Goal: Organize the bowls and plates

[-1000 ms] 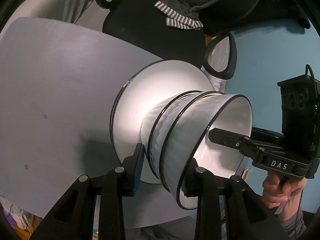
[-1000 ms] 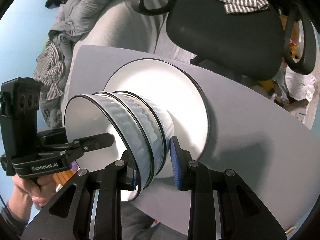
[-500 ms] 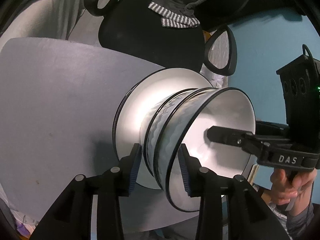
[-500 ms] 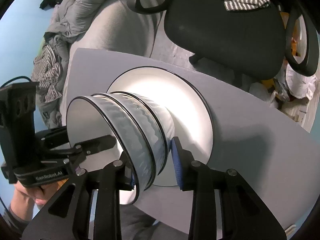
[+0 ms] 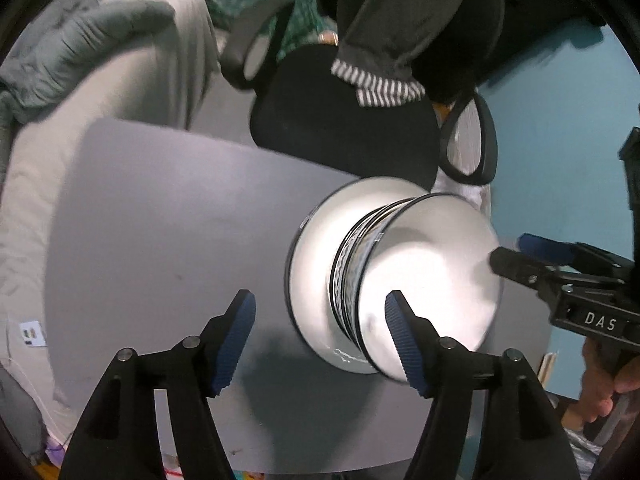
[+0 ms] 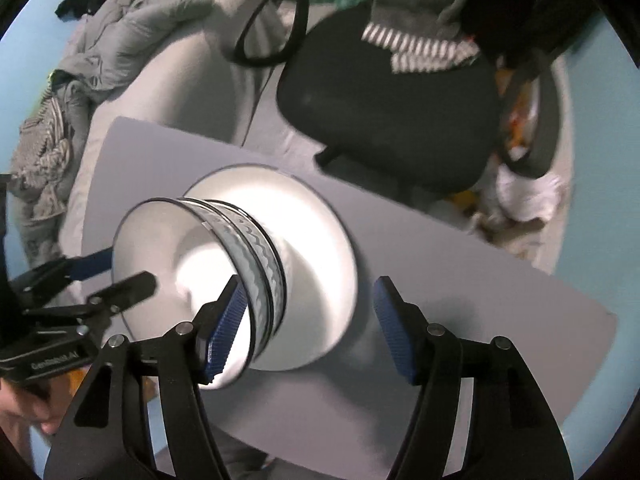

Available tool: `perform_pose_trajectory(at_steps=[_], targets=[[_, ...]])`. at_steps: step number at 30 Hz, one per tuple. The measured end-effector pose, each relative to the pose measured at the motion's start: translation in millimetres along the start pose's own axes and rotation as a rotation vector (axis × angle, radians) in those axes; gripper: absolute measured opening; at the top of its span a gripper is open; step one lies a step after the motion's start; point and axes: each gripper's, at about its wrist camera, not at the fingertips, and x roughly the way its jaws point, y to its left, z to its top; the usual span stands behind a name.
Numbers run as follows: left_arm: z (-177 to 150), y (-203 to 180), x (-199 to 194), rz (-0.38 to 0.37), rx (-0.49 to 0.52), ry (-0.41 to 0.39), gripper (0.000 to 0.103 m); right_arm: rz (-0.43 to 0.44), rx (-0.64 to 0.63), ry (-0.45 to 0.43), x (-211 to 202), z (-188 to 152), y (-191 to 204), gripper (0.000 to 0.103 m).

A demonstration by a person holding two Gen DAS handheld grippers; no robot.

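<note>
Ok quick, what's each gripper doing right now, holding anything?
Left gripper: jaws opening, holding nothing; pads clear of the stacked bowls.
Right gripper: jaws opening, holding nothing; the bowls sit on the plate.

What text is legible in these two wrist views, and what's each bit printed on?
"DAS": white letters on the body of the right gripper, seen from the left wrist view.
"GenRobot.AI": pale letters on the body of the left gripper, seen from the right wrist view; blurred, so the reading is tentative.
White tag at the left edge of the left wrist view: it bears small marks, too small to read.
Bowls and plate: no lettering visible.
</note>
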Motion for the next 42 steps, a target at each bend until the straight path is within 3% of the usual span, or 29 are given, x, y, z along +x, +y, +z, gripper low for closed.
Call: perform_pose_trajectory(at_steps=[5,11,19,26,42], targets=[[-8.8,-8.2,-48.1,0.006,0.026,-0.099,0.077,-0.085,-0.008,-0.126,-55.2,-17.7,8.4,0.065],[-22.3,-18.5,-102.0,0.006,0.031,-0.204,0.083,-0.064,0.047,-0.261,-118.8,-37.5,15.5,0.066],[-43.2,-39.3,-156.4,-0.024,0.078,-0.307,0.087,-0.12,0.081,-0.395,-182.0,-61.7,24.9,0.066],[-59.2,-54.5,-191.7,-0.001,0.114,-0.381,0.087,-0.125,0.098,-0.443,-203.9,-85.1,35.7,0.066],[-95.3,-76.4,-207.2,0.01,0.181,-0.38,0.087,-0.121,0.151,-0.472,-221.8,-130.6,38.4,0.066]])
